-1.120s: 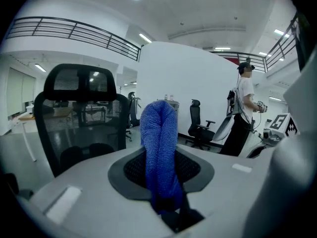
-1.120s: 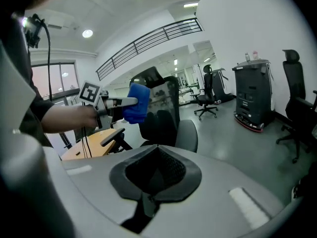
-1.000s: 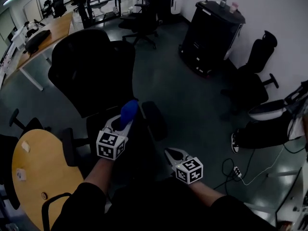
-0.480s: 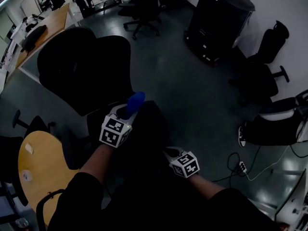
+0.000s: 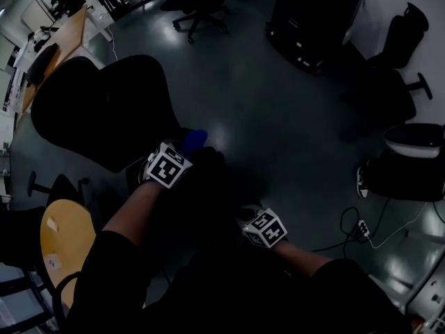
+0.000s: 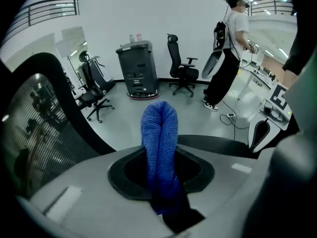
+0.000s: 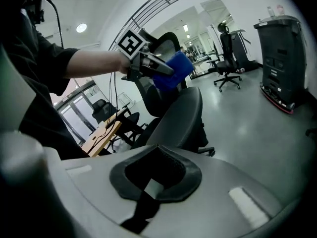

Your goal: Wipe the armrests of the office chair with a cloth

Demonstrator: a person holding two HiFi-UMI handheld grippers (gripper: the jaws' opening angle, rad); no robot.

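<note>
Pinching one folded blue cloth (image 6: 159,133), left claw (image 6: 159,175) holds it just over one armrest (image 7: 181,117) of the black office chair (image 5: 97,117); touching or not, unclear. Right claw (image 7: 156,175) pressed together, empty, near right. One round wooden table (image 5: 59,245) near left.

The blue cloth (image 6: 159,148) looked like coarse, nubbly terry. The chair back (image 6: 34,133) was open black mesh, the armrest (image 7: 181,115) smooth and matt, the floor (image 5: 264,117) glossy grey.
</note>
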